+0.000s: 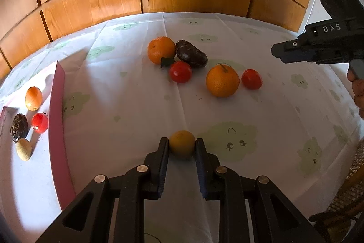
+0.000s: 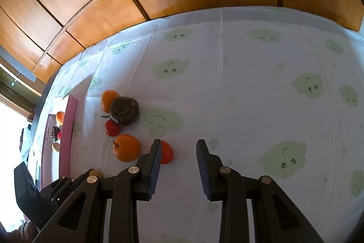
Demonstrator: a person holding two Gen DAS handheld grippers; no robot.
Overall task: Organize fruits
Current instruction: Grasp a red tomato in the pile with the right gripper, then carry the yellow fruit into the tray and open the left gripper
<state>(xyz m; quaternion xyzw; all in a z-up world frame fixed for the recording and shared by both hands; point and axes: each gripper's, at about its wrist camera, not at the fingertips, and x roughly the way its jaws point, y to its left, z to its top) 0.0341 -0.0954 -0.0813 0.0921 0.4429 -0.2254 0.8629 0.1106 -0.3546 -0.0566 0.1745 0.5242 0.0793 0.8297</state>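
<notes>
Yellow fruit [image 1: 182,144], then right hand-held gripper [image 1: 276,52] marked "DAS"

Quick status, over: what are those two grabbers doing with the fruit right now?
Left hand-held gripper shut on small yellow-orange fruit. Right hand-held gripper empty. Pink tray at left, path clear.

White letters reading "DAS" are showing on the black body of the right gripper [image 1: 282,54] at the far right; no other text is showing.
</notes>
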